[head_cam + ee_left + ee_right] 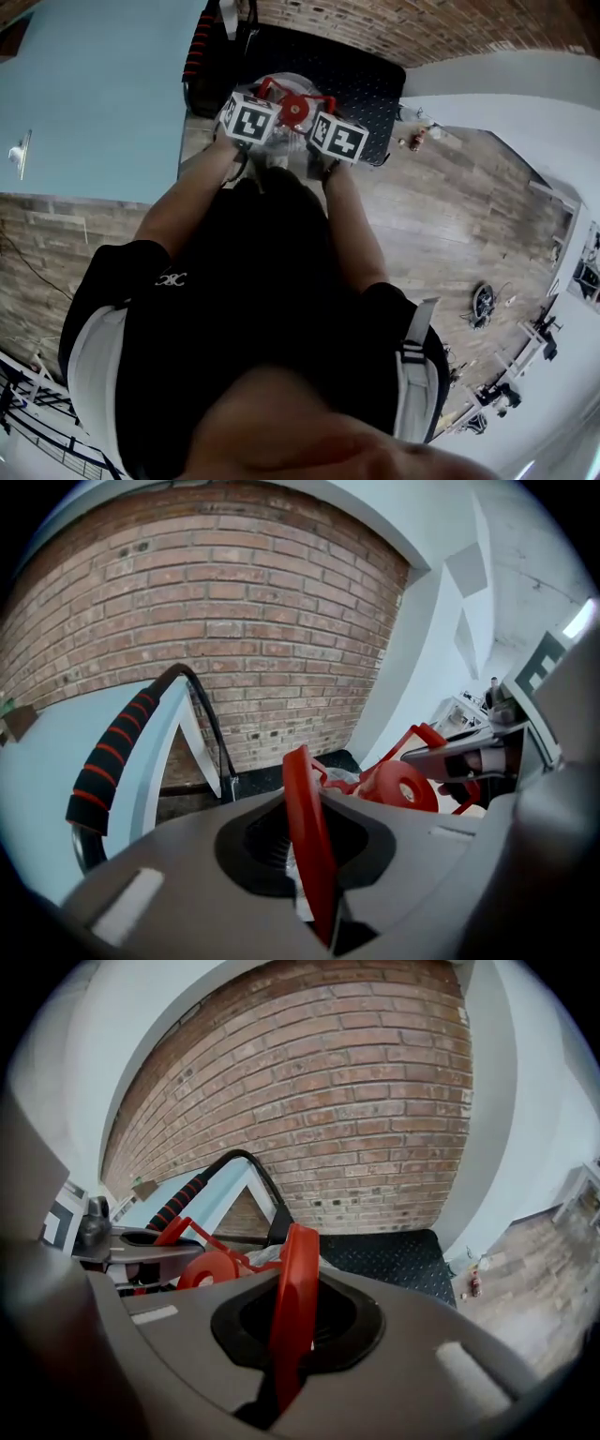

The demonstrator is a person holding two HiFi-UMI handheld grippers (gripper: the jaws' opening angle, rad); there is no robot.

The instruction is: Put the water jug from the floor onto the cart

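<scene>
Red plastic fills both jaws. My left tongs and right tongs are each nipped nearly closed on the handle of the water jug. It hangs at the near edge of the cart — lifted, I reckon, not yet set down.

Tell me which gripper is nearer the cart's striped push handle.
The left gripper: the striped handle rises beside it in the head view, while the right gripper sits farther over the black deck. Both clamp the red jug handle.
</scene>
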